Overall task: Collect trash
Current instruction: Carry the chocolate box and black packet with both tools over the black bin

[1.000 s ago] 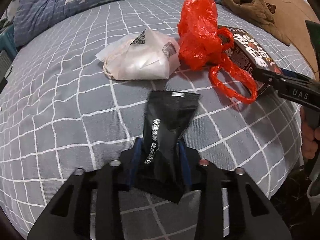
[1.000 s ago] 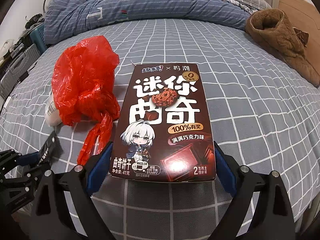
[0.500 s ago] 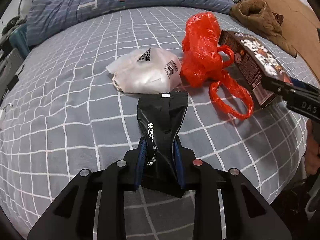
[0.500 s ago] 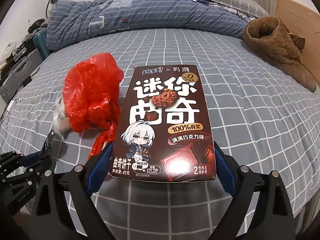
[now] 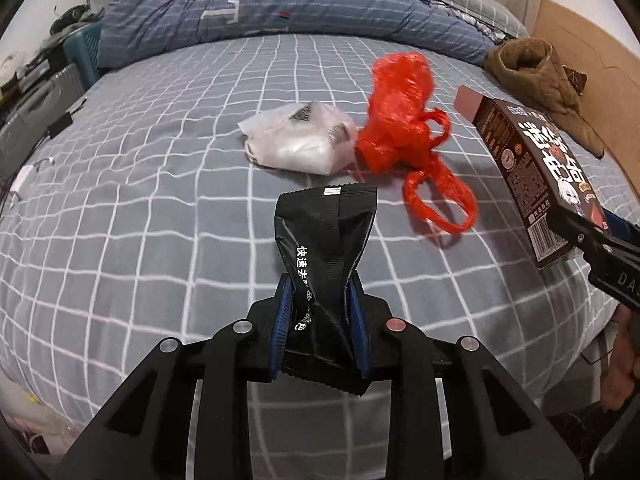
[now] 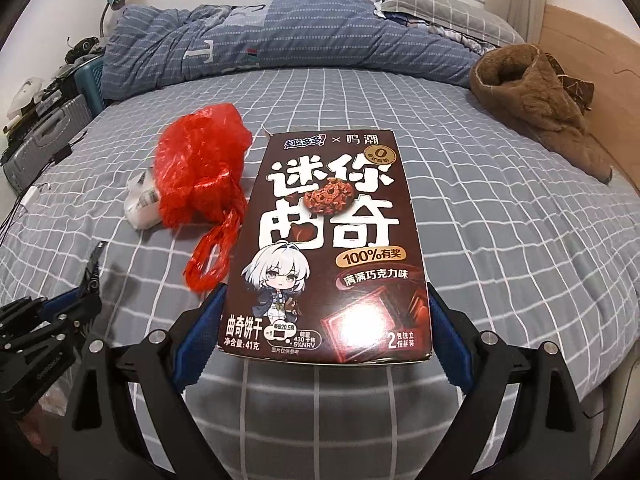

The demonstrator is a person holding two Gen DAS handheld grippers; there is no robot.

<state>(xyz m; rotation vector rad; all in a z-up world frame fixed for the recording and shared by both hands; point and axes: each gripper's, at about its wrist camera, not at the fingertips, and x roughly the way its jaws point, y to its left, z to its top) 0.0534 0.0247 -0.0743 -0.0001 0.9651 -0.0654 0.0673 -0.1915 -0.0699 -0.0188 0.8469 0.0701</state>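
Observation:
My left gripper [image 5: 320, 304] is shut on a black foil wrapper [image 5: 326, 240], squeezed between its blue pads and held above the bed. My right gripper [image 6: 326, 312] is shut on a brown cookie box [image 6: 332, 240], clamped by both long sides and lifted off the sheet. That box [image 5: 532, 168] also shows at the right of the left wrist view. A crumpled red plastic bag [image 5: 404, 132] and a white plastic bag [image 5: 300, 144] lie side by side on the bed; the red bag [image 6: 200, 176] half hides the white bag [image 6: 140, 200] in the right wrist view.
The bed has a grey checked sheet [image 5: 140, 220] with a rolled blue striped duvet [image 6: 240, 48] at the far side. A brown fleece garment [image 6: 536, 96] lies at the far right by a wooden headboard [image 6: 600, 56]. Suitcases and clutter [image 6: 44, 120] stand left of the bed.
Both grippers have pulled back and risen with their loads, so the bed and the two bags look farther away. The left gripper has rolled slightly, and the wrapper is pinched tighter.

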